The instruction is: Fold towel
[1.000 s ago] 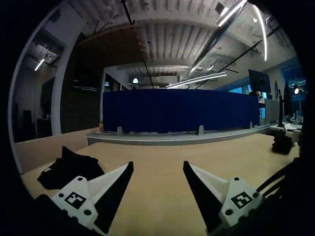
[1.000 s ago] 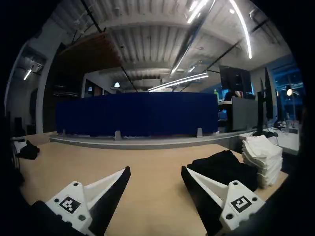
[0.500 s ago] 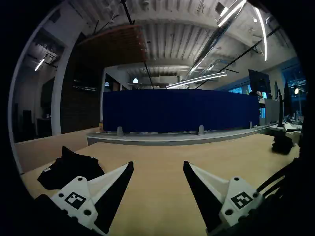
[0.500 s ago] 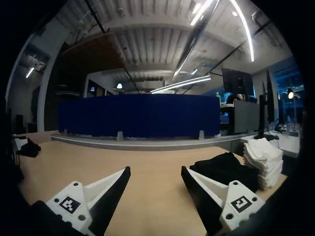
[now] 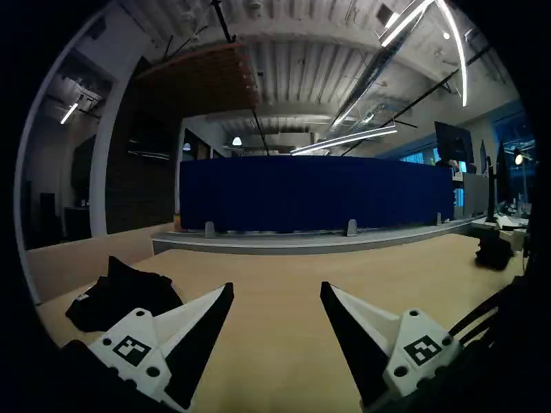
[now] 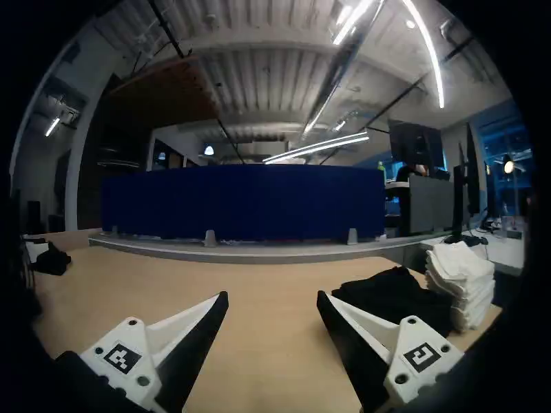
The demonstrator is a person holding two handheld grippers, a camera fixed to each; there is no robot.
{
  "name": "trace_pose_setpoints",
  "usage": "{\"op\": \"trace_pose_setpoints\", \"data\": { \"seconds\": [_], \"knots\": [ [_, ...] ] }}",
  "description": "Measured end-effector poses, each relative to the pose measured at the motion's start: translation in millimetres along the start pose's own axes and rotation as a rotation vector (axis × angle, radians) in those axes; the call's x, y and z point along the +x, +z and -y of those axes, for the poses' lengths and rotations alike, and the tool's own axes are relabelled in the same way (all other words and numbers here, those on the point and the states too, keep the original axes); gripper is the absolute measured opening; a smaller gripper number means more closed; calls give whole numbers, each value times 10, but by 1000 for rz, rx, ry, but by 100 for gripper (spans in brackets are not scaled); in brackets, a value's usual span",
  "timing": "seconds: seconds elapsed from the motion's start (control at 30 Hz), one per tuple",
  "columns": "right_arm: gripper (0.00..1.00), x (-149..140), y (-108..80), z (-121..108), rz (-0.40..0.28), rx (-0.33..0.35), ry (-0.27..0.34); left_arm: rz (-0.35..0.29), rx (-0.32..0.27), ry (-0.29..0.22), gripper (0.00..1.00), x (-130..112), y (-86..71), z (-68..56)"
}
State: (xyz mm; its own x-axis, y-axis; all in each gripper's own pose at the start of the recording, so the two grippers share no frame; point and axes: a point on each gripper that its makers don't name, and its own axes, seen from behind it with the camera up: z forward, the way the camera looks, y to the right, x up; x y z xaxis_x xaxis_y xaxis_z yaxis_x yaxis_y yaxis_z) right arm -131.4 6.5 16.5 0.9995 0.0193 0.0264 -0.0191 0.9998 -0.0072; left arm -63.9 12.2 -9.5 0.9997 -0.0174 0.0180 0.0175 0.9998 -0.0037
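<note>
In the left gripper view a crumpled black towel (image 5: 124, 297) lies on the wooden table (image 5: 275, 275) at the left, just beyond the left finger. My left gripper (image 5: 277, 303) is open over bare wood, holding nothing. The right gripper view shows a folded black towel (image 6: 396, 292) just past the right finger, with a stack of folded white towels (image 6: 461, 279) beside it. My right gripper (image 6: 272, 310) is open and holds nothing. A small dark towel heap (image 6: 49, 261) lies far left there.
A blue partition (image 5: 310, 193) on a grey rail runs along the table's far edge. Another dark heap (image 5: 492, 251) rests at the right in the left gripper view. Monitors (image 6: 413, 148) and desks stand beyond on the right. Black cables (image 5: 496, 306) cross the lower right.
The left gripper has stayed still. The right gripper view tilted slightly upward between one second ago and half a second ago, then held.
</note>
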Motion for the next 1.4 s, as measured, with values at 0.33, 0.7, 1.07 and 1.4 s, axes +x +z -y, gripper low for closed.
{"op": "trace_pose_setpoints", "data": {
  "seconds": [0.33,0.7,1.07,1.4],
  "knots": [
    [100,-10,0,-6,0,0,0,0,0,0,94,-2,1,8],
    [100,-5,-22,1,0,0,0,-1,-1,0,93,-8,-18,19],
    [100,18,-31,8,0,0,1,-1,-1,0,94,-15,-21,31],
    [100,25,-31,17,0,0,1,-1,-1,-1,94,-10,-26,51]
  ]
}}
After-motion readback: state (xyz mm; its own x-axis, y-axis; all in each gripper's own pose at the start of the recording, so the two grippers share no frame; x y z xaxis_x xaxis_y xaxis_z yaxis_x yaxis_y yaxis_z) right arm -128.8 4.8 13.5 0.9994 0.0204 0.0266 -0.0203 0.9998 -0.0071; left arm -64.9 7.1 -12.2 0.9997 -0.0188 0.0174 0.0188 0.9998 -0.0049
